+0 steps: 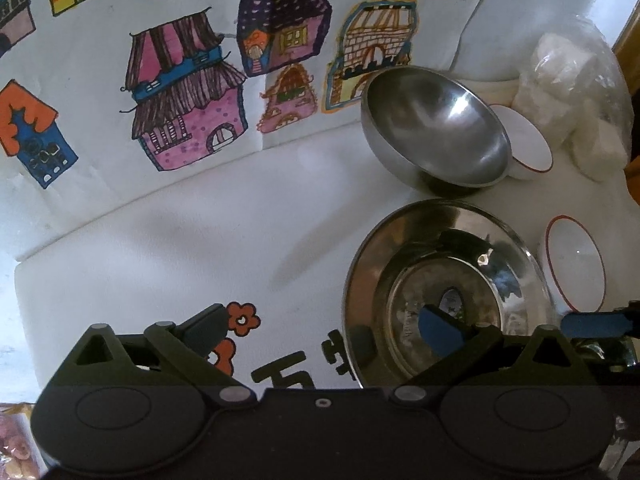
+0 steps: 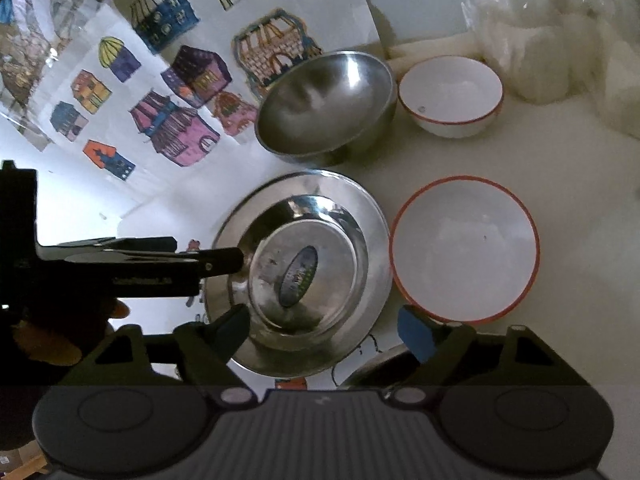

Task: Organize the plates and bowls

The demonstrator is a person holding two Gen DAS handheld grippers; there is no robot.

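Our left claw (image 1: pixel 324 328) is spread wide, one finger over the shiny round steel plate (image 1: pixel 444 292) ahead to its right and the other over the white desk (image 1: pixel 168 240). Beyond the plate stands the deep steel bowl (image 1: pixel 436 128). Our right claw (image 2: pixel 326 330) is also spread, holding nothing, with that plate (image 2: pixel 304 268) just ahead between its fingers. The wide white bowl with a red rim (image 2: pixel 464 250) sits ahead to its right, a smaller red-rimmed white bowl (image 2: pixel 450 96) farther beyond.
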